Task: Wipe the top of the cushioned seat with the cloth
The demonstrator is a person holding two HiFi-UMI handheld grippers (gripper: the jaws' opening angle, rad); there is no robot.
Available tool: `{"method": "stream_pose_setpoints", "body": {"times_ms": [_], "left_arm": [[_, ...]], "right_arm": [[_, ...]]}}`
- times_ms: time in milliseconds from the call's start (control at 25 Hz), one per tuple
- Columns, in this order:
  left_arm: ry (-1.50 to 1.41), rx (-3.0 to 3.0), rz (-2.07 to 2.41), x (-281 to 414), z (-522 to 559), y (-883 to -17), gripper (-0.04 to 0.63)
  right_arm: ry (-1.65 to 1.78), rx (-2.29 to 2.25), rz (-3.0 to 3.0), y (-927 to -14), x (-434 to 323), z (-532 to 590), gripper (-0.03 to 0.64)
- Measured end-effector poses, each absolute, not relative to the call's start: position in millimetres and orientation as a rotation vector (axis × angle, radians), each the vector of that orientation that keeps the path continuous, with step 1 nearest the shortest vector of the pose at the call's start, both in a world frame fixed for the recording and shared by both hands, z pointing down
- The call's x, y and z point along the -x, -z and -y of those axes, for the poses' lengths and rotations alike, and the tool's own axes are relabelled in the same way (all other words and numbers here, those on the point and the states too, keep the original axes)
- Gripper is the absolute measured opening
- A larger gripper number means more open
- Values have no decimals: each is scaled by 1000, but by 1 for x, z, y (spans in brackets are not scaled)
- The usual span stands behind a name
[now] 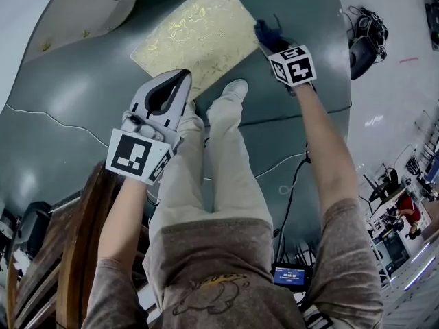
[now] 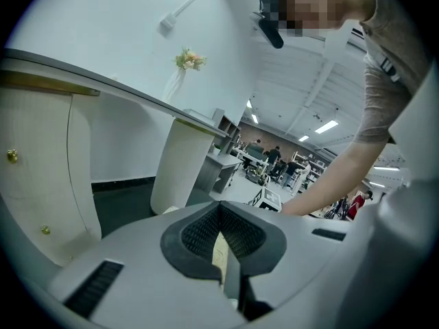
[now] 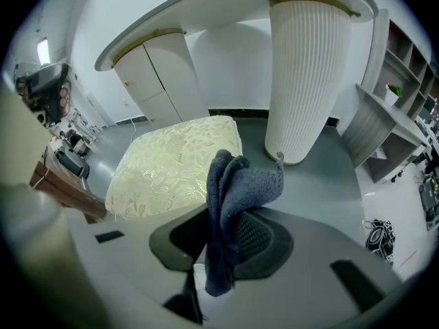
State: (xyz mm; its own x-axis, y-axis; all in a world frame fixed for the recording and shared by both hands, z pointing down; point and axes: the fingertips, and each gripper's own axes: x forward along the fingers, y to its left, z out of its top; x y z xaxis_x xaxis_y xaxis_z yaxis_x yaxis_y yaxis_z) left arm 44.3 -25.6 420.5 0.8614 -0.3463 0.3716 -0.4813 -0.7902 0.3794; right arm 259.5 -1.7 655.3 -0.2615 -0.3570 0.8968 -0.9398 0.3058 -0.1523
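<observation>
Cushioned seat (image 1: 195, 36): cream-gold leaf-pattern top, lying flat on the grey floor (image 1: 82, 101) straight ahead of the person's feet. Cloth (image 1: 266, 31): dark blue, bunched, at the seat's right edge. Can't tell if it touches the seat top.

Right tool (image 1: 269, 38): over the seat's right edge, marker cube facing up. In the right gripper view, the right tool (image 3: 221, 242) has its jaws clamped on the cloth (image 3: 236, 190). The cloth stands up in folds above the pads and a tail hangs below them. The seat (image 3: 171, 163) shows beyond and left of the cloth.

Left tool (image 1: 184, 77): at the seat's near edge, on the left side of it, held above the person's left leg. In the left gripper view, the left tool (image 2: 223, 256) has its jaws closed tip to tip with nothing gripped. A thin pale sliver shows between the pads, and I can't tell what it is.

White shoe (image 1: 235, 88): right at the seat's near edge. Beige trousers (image 1: 219, 163) run back from it toward the camera.

White ribbed column (image 3: 305, 74): on the floor just past the seat's far right corner. White cabinet doors (image 3: 154, 81) stand behind the seat. Wooden furniture (image 1: 75, 252) is well back from the seat on the person's left. Black gear (image 1: 363, 40) and cables lie on the floor well to the right of the seat.
</observation>
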Motion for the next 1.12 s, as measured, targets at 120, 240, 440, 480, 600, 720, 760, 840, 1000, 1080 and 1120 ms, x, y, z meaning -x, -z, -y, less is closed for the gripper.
{"method": "stream_pose_setpoints", "body": {"times_ms": [120, 240, 440, 480, 600, 720, 760, 840, 1000, 1080, 1120], "left_arm": [[-393, -2568, 607, -43, 25, -421, 18], [-392, -2571, 607, -38, 23, -421, 18], [-387, -2568, 613, -28, 20, -423, 18], [-387, -2567, 615, -26, 20, -424, 18], [-386, -2565, 620, -20, 18, -424, 18], [-384, -2565, 630, -13, 16, -423, 18], [-383, -2565, 634, -11, 16, -423, 18], [-382, -2564, 644, -4, 16, -422, 18], [-372, -2553, 669, 9, 17, -423, 18], [-367, -2550, 675, 12, 17, -424, 18], [-366, -2550, 676, 13, 16, -424, 18]], "right_arm": [[-936, -1162, 1799, -654, -252, -2, 97], [-940, -1157, 1811, -654, -240, -8, 97], [-954, -1141, 1823, -655, -219, -16, 97], [-957, -1134, 1828, -655, -214, -17, 97], [-957, -1092, 1850, -654, -193, -26, 97], [-955, -1051, 1877, -653, -167, -35, 97], [-958, -1042, 1885, -653, -159, -38, 97], [-967, -1031, 1900, -652, -142, -43, 97], [-986, -1022, 1917, -653, -117, -50, 97], [-989, -1020, 1920, -654, -111, -52, 97], [-991, -1018, 1923, -654, -108, -53, 97]]}}
